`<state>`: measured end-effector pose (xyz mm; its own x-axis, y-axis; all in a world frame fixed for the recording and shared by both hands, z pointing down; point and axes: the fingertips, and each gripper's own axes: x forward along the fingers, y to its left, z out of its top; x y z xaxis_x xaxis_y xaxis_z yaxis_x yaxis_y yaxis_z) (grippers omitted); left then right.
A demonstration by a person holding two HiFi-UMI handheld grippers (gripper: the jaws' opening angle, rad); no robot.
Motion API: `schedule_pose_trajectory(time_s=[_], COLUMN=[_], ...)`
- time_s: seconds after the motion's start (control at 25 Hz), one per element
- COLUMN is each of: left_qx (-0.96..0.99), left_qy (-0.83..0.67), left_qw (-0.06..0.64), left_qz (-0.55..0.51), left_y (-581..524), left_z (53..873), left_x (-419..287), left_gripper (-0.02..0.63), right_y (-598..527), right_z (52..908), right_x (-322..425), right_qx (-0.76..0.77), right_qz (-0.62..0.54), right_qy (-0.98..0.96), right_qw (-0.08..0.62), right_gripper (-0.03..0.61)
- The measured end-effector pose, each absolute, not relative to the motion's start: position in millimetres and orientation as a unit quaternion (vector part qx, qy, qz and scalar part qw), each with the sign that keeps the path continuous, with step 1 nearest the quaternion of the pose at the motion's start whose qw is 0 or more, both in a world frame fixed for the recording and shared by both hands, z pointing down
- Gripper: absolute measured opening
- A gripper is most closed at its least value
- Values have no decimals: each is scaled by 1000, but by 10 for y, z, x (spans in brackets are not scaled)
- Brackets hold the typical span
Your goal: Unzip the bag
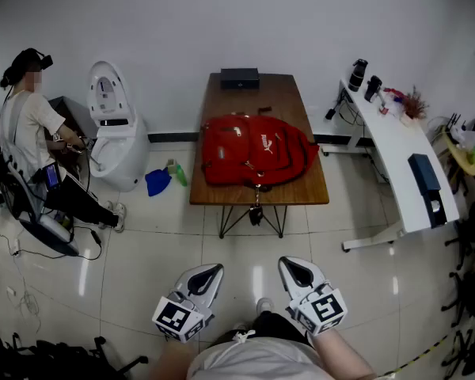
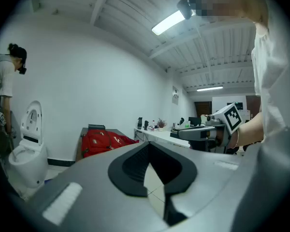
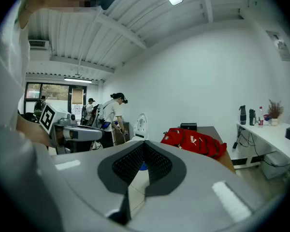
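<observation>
A red backpack (image 1: 257, 150) lies flat on a brown wooden table (image 1: 301, 192) in the middle of the room, a few steps ahead of me. The left gripper view shows the backpack (image 2: 104, 141) far off, and so does the right gripper view (image 3: 195, 141). My left gripper (image 1: 207, 278) and right gripper (image 1: 298, 272) hang side by side low in front of my body, above the tiled floor and well short of the table. Both are shut with nothing between the jaws. From each gripper's camera the other one shows: right gripper (image 2: 208, 129), left gripper (image 3: 75, 132).
A black box (image 1: 239, 76) sits at the table's far end. At the left a person (image 1: 28, 113) stands by a white pod-shaped machine (image 1: 115, 133), with cables and gear on the floor. A blue object (image 1: 157, 182) lies near the table. A white desk (image 1: 400, 149) with bottles stands at the right.
</observation>
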<state>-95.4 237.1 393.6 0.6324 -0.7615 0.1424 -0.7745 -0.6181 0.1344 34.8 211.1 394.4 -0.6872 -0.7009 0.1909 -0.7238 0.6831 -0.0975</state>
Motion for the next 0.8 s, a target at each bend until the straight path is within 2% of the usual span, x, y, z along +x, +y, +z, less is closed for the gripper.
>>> schedule_pose_trajectory(time_s=[0.44, 0.64, 0.8], left_qx=[894, 891, 889], left_qy=[-438, -448, -447], left_qw=[83, 65, 86], left_qz=[43, 44, 50], left_y=[1025, 160, -290], left_z=[4018, 3955, 4026], left_x=[-837, -706, -606], left_gripper=[6, 6, 6], right_y=[712, -155, -648], right_z=[4093, 4053, 4190], right_x=[488, 560, 661], right_qx=[381, 356, 362], right_qz=[88, 69, 85], right_qy=[-918, -928, -923], right_qw=[62, 81, 99], right_gripper=[8, 8, 8])
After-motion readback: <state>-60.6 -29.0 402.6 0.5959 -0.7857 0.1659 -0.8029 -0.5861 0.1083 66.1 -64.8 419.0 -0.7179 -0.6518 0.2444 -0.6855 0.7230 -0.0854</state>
